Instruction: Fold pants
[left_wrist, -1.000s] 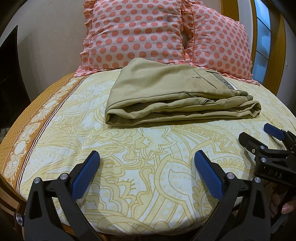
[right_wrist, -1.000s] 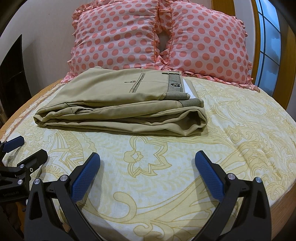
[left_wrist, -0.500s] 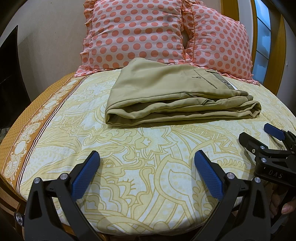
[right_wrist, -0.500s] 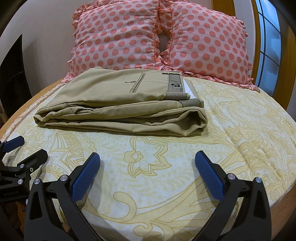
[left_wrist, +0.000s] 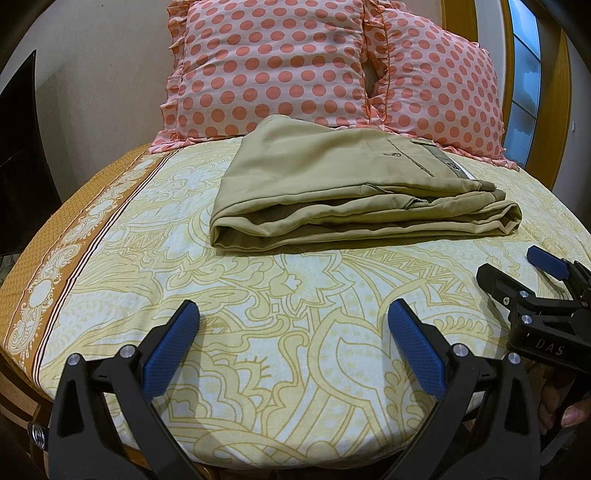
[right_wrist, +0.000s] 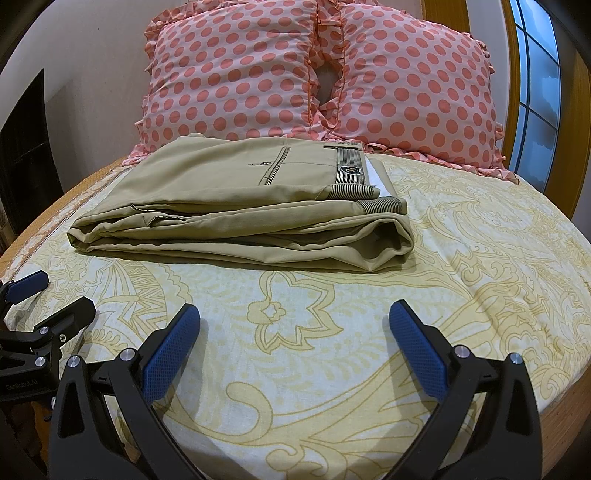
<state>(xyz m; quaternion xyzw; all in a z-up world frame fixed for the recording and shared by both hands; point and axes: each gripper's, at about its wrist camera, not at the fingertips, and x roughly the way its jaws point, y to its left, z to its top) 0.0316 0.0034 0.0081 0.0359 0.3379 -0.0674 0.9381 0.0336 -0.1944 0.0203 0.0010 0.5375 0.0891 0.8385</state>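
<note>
Khaki pants (left_wrist: 347, 192) lie folded in a flat stack on the bed, back pocket and striped waistband on top; they also show in the right wrist view (right_wrist: 243, 206). My left gripper (left_wrist: 293, 325) is open and empty, held over the bedsheet well short of the pants. My right gripper (right_wrist: 294, 325) is open and empty too, at the same distance. Each gripper shows at the edge of the other's view: the right one (left_wrist: 517, 273) and the left one (right_wrist: 55, 295).
The bed carries a yellow floral sheet (right_wrist: 332, 350) with an orange border (left_wrist: 74, 236) on the left. Two pink polka-dot pillows (right_wrist: 236, 74) (right_wrist: 413, 85) lean behind the pants. A wooden window frame (right_wrist: 517, 92) stands at right, a dark object (left_wrist: 18, 147) at left.
</note>
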